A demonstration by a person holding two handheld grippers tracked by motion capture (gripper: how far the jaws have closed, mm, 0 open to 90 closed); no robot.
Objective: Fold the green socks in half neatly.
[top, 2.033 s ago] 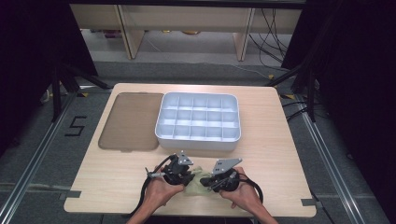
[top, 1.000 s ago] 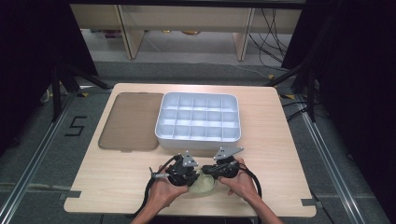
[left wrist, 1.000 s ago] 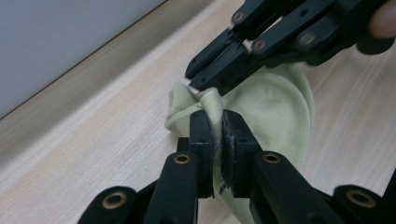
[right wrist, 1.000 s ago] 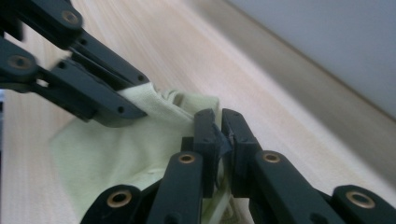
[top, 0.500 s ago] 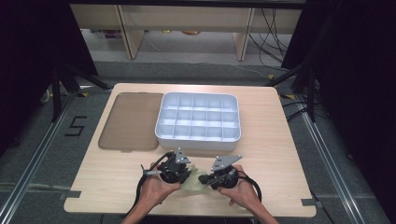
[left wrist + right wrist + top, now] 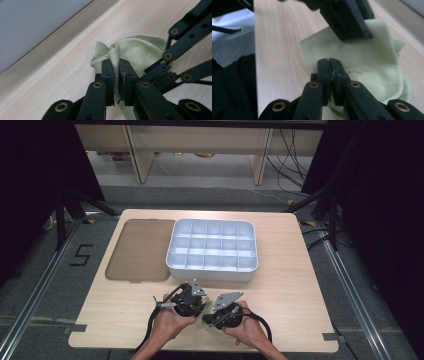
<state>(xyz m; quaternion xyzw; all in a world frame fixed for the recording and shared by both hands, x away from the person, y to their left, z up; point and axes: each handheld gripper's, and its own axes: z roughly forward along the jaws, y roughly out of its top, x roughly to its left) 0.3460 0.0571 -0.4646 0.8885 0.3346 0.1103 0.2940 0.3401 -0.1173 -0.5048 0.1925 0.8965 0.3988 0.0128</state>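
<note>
step: fold pale green sock (image 6: 140, 53) | left gripper (image 6: 117, 72), right gripper (image 6: 329, 67): both clamp sock | advice: keep edges aligned, pull gently

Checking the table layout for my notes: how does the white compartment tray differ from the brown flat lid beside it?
The white compartment tray is deep, with raised walls and a grid of empty cells; the brown flat lid is one thin, undivided sheet. The tray is pale and opaque; the lid is dark and looks tinted. Both are rounded rectangles lying side by side on the wooden table.
</note>
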